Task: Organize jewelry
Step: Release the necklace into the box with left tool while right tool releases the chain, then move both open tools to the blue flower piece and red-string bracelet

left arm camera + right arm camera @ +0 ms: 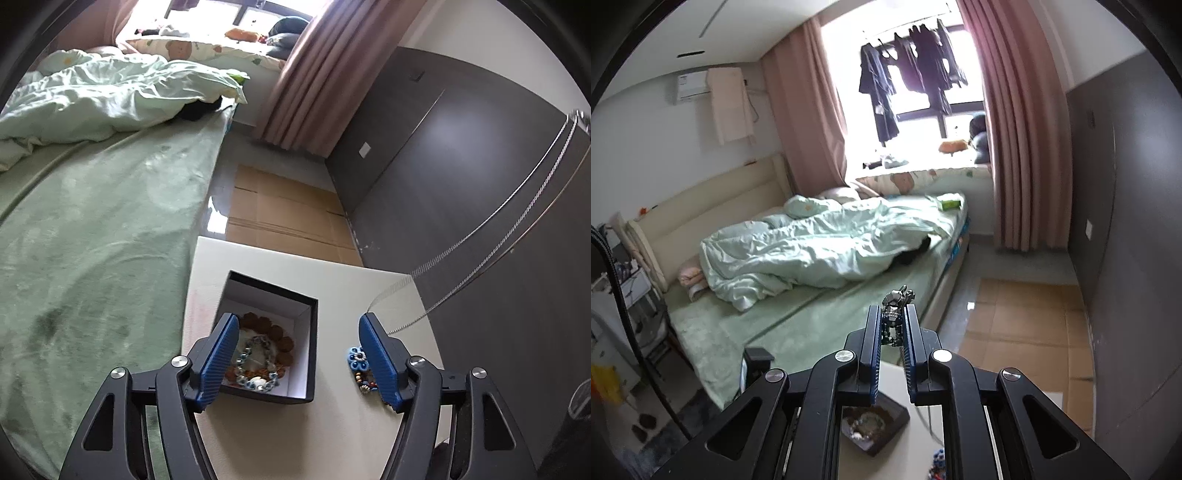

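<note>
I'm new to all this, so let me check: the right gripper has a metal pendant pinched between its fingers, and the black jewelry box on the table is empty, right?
Not quite. The right gripper does pinch a metal pendant, but the black box is not empty: the left wrist view shows a brown beaded bracelet and a pale blue beaded bracelet lying inside it.

There is 1 black box (308, 332) on the desk (343, 435), between the fingers of the left hand-held gripper (299, 363). Inside it lie 2 bracelets: 1 brown beaded bracelet (284, 341) and 1 blue-and-white beaded bracelet (258, 382). Just beside the right finger of this hand-held gripper sits 1 blue flower piece (356, 359) and 1 small string of mixed beads (364, 384). 1 silver chain (517, 218) hangs in 2 strands above. The right hand-held gripper (893, 328) holds 1 dark metal pendant (895, 299).
</note>
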Demonstrator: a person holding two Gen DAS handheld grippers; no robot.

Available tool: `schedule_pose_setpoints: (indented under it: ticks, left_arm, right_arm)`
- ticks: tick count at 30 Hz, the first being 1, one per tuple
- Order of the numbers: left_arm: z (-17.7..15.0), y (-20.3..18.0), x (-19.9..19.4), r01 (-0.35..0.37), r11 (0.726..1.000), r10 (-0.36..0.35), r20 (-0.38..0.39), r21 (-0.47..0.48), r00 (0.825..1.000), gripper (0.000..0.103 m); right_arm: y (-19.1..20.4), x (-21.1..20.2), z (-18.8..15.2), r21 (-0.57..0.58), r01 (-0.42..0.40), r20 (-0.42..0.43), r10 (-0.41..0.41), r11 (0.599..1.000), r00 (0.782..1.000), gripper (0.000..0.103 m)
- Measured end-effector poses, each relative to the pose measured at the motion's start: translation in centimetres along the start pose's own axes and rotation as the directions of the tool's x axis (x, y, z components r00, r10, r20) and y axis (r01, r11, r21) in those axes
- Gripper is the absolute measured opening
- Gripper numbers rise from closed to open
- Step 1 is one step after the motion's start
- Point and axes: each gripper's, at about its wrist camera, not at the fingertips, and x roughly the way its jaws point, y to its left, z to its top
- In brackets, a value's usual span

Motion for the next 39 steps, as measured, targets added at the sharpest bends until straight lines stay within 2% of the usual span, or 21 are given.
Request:
schedule_pose_setpoints:
  ticks: [8,16,18,21,24,27,31,32,33,35,36,39]
  left_arm:
    - [-0.4,1.5,-2.0,-0.016,1.0,0.016,0.035,-0.013,0.999,0.069]
    - [-1.0,2.4,-3.2,-0.046,0.998,0.048,0.055,-0.034,0.997,0.069]
    - [-1.2,2.7,-3.5,-0.057,0.998,0.059,0.065,-0.041,0.996,0.073]
    - [-1.4,3.0,-4.1,-0.071,0.996,0.075,0.093,-0.052,0.993,0.086]
    - [-1.5,3.4,-4.6,-0.076,0.995,0.083,0.116,-0.067,0.99,0.093]
    - [-1.5,3.5,-5.1,-0.079,0.994,0.088,0.13,-0.071,0.988,0.093]
    - [-1.4,3.0,-5.8,-0.104,0.993,0.111,0.16,-0.048,0.981,0.093]
    - [-1.4,2.8,-5.9,-0.107,0.993,0.112,0.168,-0.043,0.979,0.093]
    - [-1.4,2.7,-6.0,-0.105,0.994,0.11,0.173,-0.038,0.979,0.093]
    - [-1.4,2.2,-6.0,-0.103,0.994,0.106,0.184,-0.026,0.977,0.093]
    - [-1.6,1.9,-6.0,-0.101,0.995,0.103,0.191,-0.019,0.976,0.093]
    - [-1.9,1.1,-5.9,-0.107,0.994,0.104,0.204,0.001,0.973,0.093]
  right_arm:
    - [2.3,0.1,2.5,-0.037,-0.033,0.036,0.035,0.999,0.999,0.012]
    - [4.5,1.8,2.3,-0.052,-0.086,0.012,0.087,0.995,0.996,0.012]
    - [4.7,2.3,1.9,-0.05,-0.095,0.001,0.095,0.994,0.995,0.012]
    - [4.8,3.8,0.6,-0.031,-0.102,-0.038,0.101,0.994,0.994,0.012]
    - [4.4,6.2,-1.6,0.001,-0.083,-0.097,0.082,0.997,0.992,0.012]
    - [4.1,8.5,-4.4,0.041,-0.107,-0.159,0.112,0.993,0.981,0.013]
    - [3.4,10.2,-7.3,0.078,-0.099,-0.214,0.114,0.992,0.97,0.013]
    - [3.1,10.5,-7.7,0.089,-0.094,-0.226,0.112,0.992,0.968,0.02]
    - [2.8,10.7,-8.2,0.096,-0.08,-0.239,0.101,0.992,0.966,0.039]
    - [2.0,10.5,-8.9,0.105,-0.044,-0.242,0.068,0.994,0.968,0.064]
    - [1.5,10.2,-9.0,0.115,-0.036,-0.235,0.062,0.993,0.97,0.069]
    - [-0.1,9.0,-9.7,0.146,-0.022,-0.226,0.055,0.989,0.973,0.071]
